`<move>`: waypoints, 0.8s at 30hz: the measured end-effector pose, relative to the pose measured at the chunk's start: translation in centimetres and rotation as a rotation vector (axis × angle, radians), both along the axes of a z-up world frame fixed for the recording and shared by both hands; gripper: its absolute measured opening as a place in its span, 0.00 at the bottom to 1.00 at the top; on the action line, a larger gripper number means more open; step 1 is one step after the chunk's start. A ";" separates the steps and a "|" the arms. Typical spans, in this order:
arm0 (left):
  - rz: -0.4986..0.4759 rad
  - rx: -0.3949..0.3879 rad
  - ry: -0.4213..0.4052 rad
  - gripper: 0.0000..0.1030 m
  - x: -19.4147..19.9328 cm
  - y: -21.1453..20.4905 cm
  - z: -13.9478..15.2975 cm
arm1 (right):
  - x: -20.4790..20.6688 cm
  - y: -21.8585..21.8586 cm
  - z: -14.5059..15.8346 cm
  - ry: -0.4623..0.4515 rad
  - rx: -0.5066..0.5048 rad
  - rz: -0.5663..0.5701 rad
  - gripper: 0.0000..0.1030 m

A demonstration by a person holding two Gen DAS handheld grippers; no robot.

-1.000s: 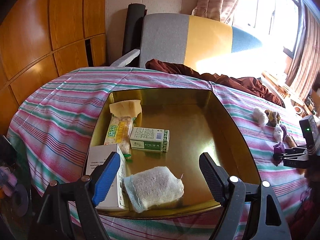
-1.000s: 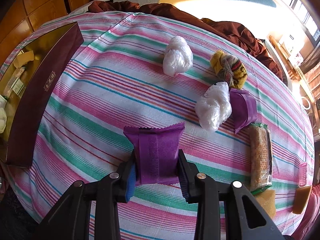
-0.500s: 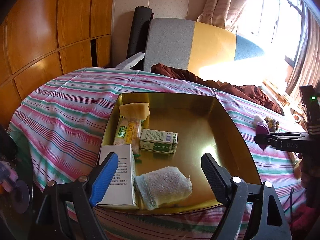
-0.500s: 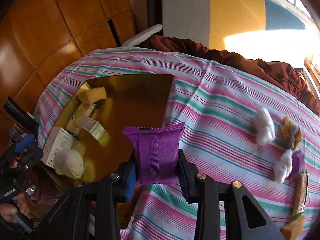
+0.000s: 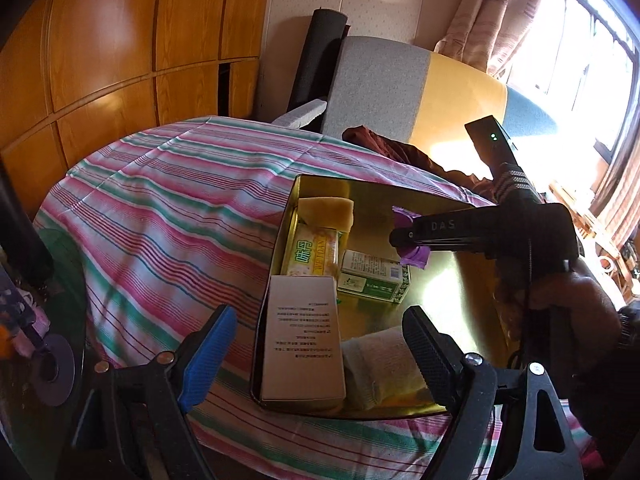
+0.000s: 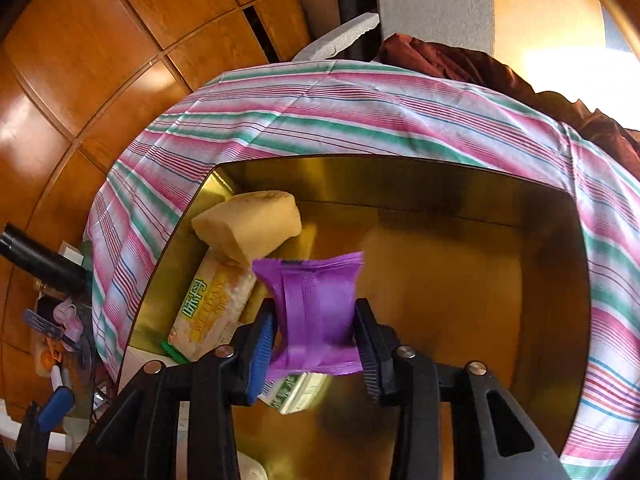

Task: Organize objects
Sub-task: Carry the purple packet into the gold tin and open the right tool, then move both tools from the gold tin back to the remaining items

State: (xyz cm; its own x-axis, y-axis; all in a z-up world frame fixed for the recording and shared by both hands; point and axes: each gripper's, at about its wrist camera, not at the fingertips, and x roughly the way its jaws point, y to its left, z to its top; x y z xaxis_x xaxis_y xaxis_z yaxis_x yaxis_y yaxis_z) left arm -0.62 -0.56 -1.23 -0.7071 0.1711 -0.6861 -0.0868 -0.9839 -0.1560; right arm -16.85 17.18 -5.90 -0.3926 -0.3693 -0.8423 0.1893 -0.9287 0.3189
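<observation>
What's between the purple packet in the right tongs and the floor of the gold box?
The purple packet, clamped in the right tongs, hangs above the green carton lying in the gold box. Straight down it would land on that; bare floor shows just to the right.

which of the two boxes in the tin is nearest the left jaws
The plain white box with black print, standing between the left jaws; the green-and-white box lies farther in.
</observation>
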 end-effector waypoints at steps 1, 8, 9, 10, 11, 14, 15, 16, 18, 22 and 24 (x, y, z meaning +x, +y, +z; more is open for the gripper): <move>0.007 0.002 -0.004 0.83 -0.1 -0.2 -0.1 | -0.1 -0.1 -0.1 -0.003 -0.017 0.003 0.47; 0.012 0.008 -0.014 0.83 -0.3 -0.2 -0.5 | 1.6 1.2 0.9 0.032 -0.028 -0.011 0.47; 0.008 0.006 -0.013 0.83 -0.3 0.0 -0.5 | 2.0 1.6 1.2 0.036 -0.028 -0.015 0.47; 0.004 0.004 -0.014 0.83 -0.3 0.2 -0.5 | 2.4 1.9 1.5 0.041 -0.022 -0.019 0.47; 0.000 0.003 -0.014 0.83 -0.3 0.4 -0.5 | 2.9 2.2 1.8 0.051 -0.015 -0.023 0.47; -0.019 -0.001 -0.009 0.83 -0.1 1.0 -0.2 | 4.4 3.4 2.7 0.068 0.004 -0.034 0.50; -0.026 -0.004 -0.009 0.83 0.0 1.3 -0.2 | 5.0 3.9 3.0 0.073 0.010 -0.038 0.53; -0.035 -0.006 -0.009 0.84 0.0 1.5 -0.1 | 5.6 4.4 3.2 0.080 0.020 -0.045 0.60; -0.053 -0.008 -0.003 0.84 0.1 2.1 0.1 | 6.7 5.7 3.6 0.099 0.038 -0.062 0.63; -0.091 -0.015 0.009 0.84 0.0 3.5 0.6 | 8.7 9.9 4.0 0.102 0.047 -0.130 0.68; -0.113 -0.018 0.013 0.84 -0.1 4.3 0.8 | 9.7 12.5 4.2 0.099 0.047 -0.187 0.73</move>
State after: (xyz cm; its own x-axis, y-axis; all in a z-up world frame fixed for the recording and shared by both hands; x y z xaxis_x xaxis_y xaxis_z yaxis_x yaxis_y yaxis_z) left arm -0.74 3.78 -0.41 -0.6927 0.2378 -0.6809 -0.1992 -0.9704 -0.1363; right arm -7.16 29.72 -1.70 -0.5327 -0.2431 -0.8107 0.0407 -0.9641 0.2624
